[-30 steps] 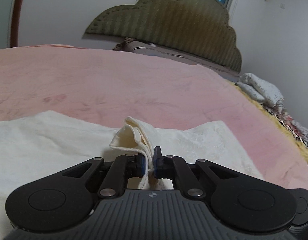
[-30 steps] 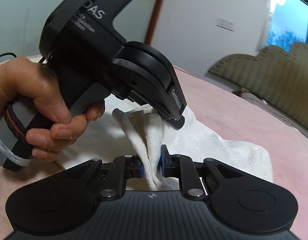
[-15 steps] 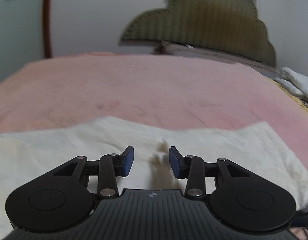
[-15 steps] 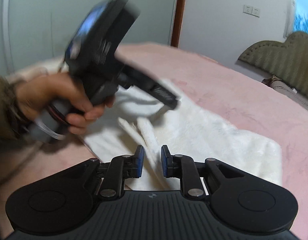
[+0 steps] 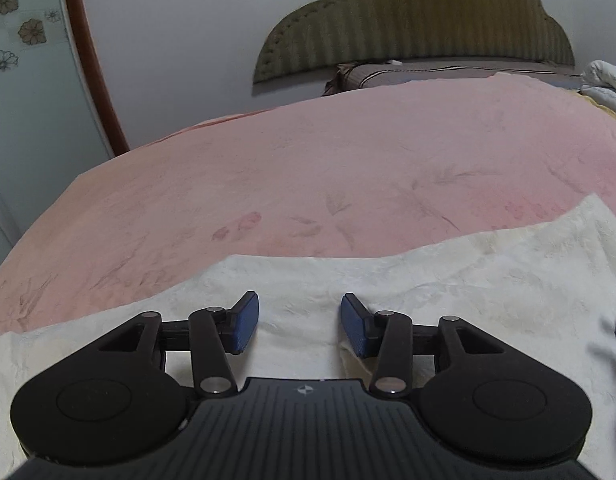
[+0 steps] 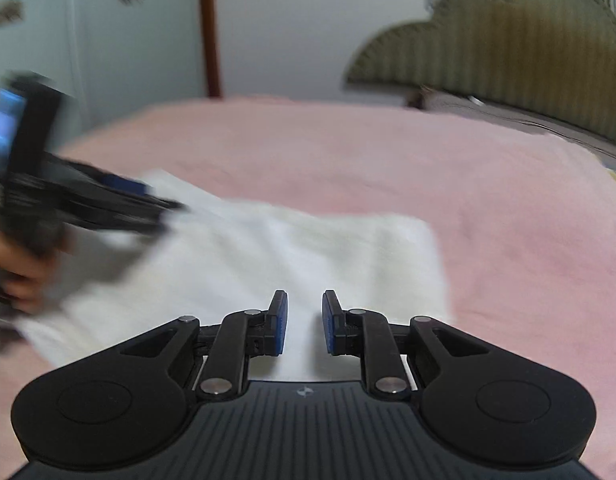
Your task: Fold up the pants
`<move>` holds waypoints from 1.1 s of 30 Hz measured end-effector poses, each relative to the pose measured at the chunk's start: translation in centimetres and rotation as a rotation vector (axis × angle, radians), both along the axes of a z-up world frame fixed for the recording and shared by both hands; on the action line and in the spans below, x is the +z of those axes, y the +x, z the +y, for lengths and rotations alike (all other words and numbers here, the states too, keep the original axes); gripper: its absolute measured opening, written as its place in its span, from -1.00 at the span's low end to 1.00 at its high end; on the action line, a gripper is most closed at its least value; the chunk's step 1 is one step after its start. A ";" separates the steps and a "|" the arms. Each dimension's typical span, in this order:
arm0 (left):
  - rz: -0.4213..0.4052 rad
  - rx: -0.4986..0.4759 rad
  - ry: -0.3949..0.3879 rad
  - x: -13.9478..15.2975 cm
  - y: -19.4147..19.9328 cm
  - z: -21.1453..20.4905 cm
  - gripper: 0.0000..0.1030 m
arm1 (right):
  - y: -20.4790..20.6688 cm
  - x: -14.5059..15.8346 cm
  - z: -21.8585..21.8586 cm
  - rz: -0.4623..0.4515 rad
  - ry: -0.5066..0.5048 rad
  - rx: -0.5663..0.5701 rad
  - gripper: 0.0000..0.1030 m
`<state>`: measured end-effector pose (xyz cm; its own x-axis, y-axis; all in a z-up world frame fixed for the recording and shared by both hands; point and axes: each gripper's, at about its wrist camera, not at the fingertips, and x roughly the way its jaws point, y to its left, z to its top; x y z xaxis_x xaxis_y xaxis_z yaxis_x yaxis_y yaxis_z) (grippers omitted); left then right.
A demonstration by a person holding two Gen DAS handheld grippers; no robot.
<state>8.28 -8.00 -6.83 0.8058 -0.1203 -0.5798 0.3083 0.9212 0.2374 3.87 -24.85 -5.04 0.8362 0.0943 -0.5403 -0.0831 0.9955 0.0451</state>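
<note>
The white pants (image 5: 427,280) lie flat on the pink bedspread (image 5: 308,168), filling the lower part of both views. The left gripper (image 5: 299,326) hangs over them, its jaws opening, nothing between them. The right gripper (image 6: 304,324), fingers slightly parted and released, grips nothing above the cloth's near edge.

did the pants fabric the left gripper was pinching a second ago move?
Yes. The bunched fold has dropped: the pants now lie flat on the pink bedspread, and the left gripper is opening, with nothing pinched.
</note>
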 end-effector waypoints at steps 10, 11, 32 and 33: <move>-0.028 0.066 -0.035 1.3 -1.4 3.3 0.53 | -2.0 -1.4 7.8 -0.031 -0.177 0.246 -0.65; -0.019 0.079 -0.072 1.6 -1.6 4.2 0.59 | -2.8 -1.0 8.2 -0.068 -0.165 0.265 -0.64; 0.485 -0.028 -0.756 3.1 -2.9 10.9 0.59 | -2.8 -4.1 12.5 -0.094 -0.482 0.355 -0.65; 0.516 -0.035 -0.782 2.7 -2.7 10.9 0.59 | -2.7 -3.9 12.2 -0.095 -0.456 0.348 -0.75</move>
<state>5.60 2.85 -4.08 0.4602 -0.6464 -0.6086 0.2335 0.7495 -0.6195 1.13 -12.64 -8.92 0.8447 0.1476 -0.5144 -0.3913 0.8261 -0.4055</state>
